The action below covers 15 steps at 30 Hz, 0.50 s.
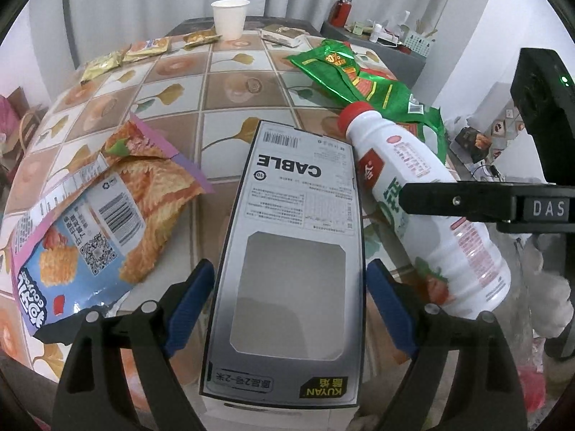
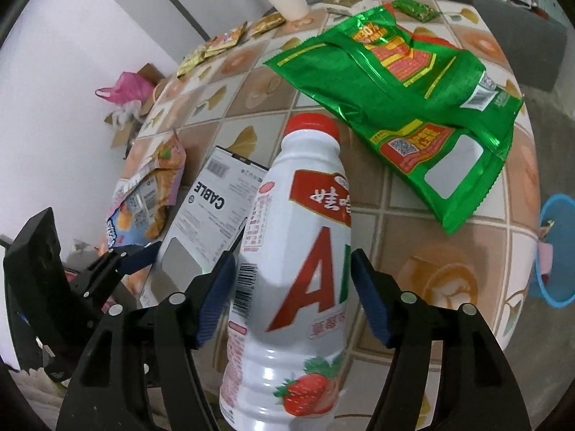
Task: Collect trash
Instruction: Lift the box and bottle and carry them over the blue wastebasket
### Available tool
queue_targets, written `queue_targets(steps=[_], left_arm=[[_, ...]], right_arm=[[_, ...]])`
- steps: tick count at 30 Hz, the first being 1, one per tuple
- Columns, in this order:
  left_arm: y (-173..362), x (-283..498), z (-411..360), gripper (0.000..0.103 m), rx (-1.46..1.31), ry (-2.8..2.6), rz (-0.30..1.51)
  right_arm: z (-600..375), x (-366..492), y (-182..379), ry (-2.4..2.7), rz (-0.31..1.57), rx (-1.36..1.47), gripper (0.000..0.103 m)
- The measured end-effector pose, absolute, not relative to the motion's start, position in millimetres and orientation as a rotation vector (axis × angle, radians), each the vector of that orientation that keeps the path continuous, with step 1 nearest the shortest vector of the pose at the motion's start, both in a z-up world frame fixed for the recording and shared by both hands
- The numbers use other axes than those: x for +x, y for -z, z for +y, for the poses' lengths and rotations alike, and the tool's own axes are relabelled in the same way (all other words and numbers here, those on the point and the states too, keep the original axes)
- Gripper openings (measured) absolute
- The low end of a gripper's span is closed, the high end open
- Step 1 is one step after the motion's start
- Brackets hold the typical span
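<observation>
My left gripper [image 1: 289, 305] is shut on a grey cable box [image 1: 287, 251] printed "CABLE", blue pads pressing both long sides; the box also shows in the right wrist view [image 2: 212, 208]. My right gripper [image 2: 293, 298] is shut on a white strawberry milk bottle [image 2: 298, 269] with a red cap, held just right of the box; it also shows in the left wrist view [image 1: 424, 208]. A green snack bag [image 2: 402, 86] lies beyond the bottle. A blue and orange chip bag [image 1: 100, 215] lies left of the box.
The tiled table [image 1: 230, 89] carries a white paper cup [image 1: 230, 18], several small yellow wrappers [image 1: 125, 55] and a flat packet [image 1: 284, 34] at the far side. A blue bin [image 2: 555, 251] stands on the floor right of the table. A pink bag [image 2: 125, 88] lies by the wall.
</observation>
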State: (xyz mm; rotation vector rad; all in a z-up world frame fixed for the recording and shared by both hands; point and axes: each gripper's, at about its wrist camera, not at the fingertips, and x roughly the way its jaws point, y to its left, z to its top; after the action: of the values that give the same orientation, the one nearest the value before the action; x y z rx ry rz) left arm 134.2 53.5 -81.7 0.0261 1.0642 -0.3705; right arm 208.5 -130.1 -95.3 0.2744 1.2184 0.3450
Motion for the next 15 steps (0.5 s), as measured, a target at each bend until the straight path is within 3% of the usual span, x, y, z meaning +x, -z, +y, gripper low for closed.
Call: queue_targets(steps=[15], left_arm=[[83, 139, 47, 0.085, 0.061, 0.352, 1.069]], right_arm=[[-134, 206, 102, -0.337, 1.248, 0.302, 0.067]])
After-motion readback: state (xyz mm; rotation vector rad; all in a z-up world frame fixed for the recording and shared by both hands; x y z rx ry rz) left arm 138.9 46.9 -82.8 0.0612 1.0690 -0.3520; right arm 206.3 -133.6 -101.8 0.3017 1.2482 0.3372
